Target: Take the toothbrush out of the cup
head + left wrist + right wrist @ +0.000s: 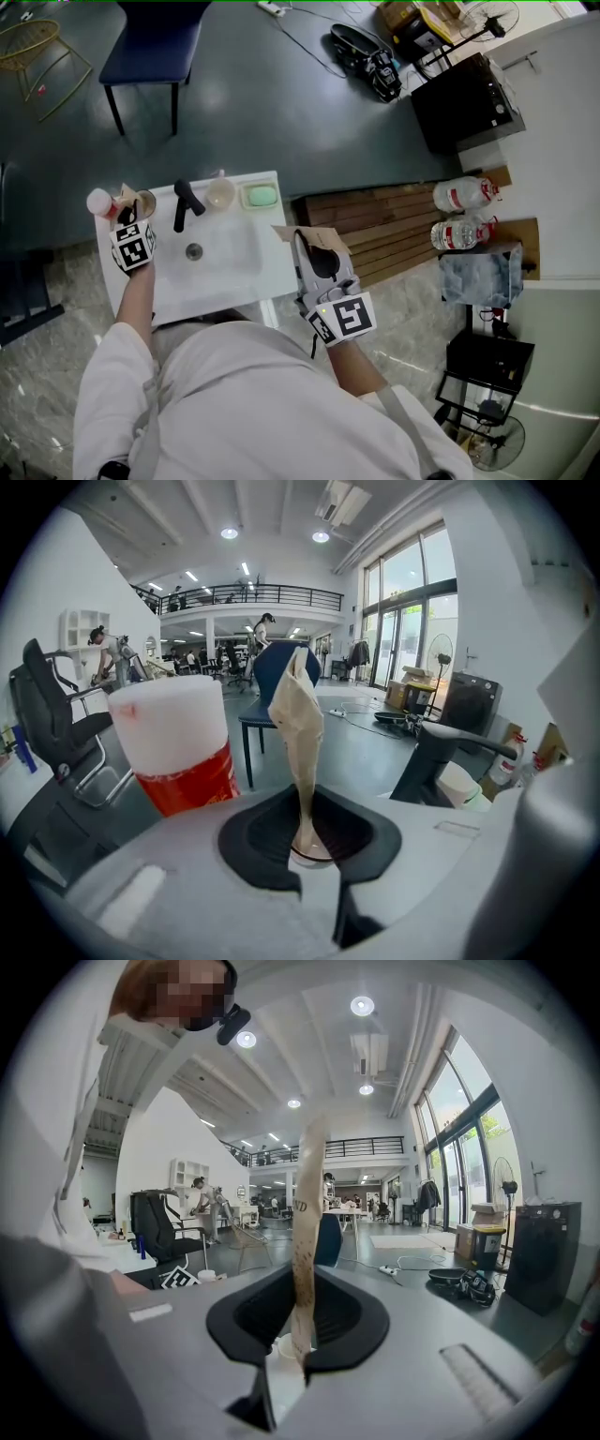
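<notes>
Head view: the pale round cup (220,194) stands beside the black faucet (186,204) on your white surface (264,269); toothbrush not discernible. Left gripper view: your left tongs (309,847) are closed on creased tan paper (298,733), beside a red-banded white bottle (178,747). Right gripper view: your right tongs (295,1335) are closed on a dotted tan strip (305,1241) printed "ND".

Right gripper (298,1337): grey body, black jaw pads closed on thin beige flat strip with dark printed marks (307,1222). Strip upright, rising from between pads, top blurred. White sleeve (56,1176) fills left edge. Behind: big bright hall, round ceiling lights (362,1005), dark balcony railing (366,1147), tall windows (469,1147) at right. Black office chair (155,1227) left of strip. Black box-shaped cabinet (548,1251) far right, black bag on floor (464,1283) near it.
</notes>
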Demonstrator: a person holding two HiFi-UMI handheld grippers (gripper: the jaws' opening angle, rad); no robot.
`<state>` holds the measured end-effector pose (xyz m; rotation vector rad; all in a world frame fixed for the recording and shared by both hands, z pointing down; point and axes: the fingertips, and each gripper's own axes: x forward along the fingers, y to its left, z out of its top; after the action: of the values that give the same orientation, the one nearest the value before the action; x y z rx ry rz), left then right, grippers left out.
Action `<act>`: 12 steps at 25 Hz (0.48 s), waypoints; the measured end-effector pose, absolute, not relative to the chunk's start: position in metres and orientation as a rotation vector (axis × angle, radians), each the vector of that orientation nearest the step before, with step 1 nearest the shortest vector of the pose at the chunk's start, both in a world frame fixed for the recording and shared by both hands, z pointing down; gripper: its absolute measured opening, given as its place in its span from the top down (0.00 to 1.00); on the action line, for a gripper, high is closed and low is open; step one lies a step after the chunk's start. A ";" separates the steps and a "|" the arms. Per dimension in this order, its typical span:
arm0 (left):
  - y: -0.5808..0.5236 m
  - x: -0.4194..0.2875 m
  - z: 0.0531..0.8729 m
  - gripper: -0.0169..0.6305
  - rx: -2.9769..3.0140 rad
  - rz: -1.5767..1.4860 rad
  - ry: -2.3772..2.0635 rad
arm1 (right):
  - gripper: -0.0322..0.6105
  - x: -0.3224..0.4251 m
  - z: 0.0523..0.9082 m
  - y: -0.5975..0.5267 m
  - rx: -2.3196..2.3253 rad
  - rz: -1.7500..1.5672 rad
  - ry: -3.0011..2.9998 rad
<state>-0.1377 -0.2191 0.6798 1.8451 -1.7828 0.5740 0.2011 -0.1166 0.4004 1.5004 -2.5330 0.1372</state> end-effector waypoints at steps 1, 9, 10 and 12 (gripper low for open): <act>-0.220 -0.137 0.678 0.90 1.857 0.576 -1.782 | 0.89 0.201 0.400 -0.117 1.500 0.136 -2.534; -0.223 -0.133 0.660 0.91 1.946 0.590 -1.772 | 0.89 0.195 0.398 -0.117 1.490 0.132 -2.545; -0.223 -0.132 0.657 0.91 1.956 0.592 -1.771 | 0.89 0.194 0.398 -0.117 1.488 0.132 -2.547; -0.222 -0.131 0.653 0.91 1.974 0.593 -1.769 | 0.89 0.192 0.397 -0.117 1.486 0.131 -2.551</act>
<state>-0.1313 -0.2224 0.6527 1.9744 -1.7692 0.5926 0.1918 -0.1174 0.3974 1.4855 -2.5506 0.1307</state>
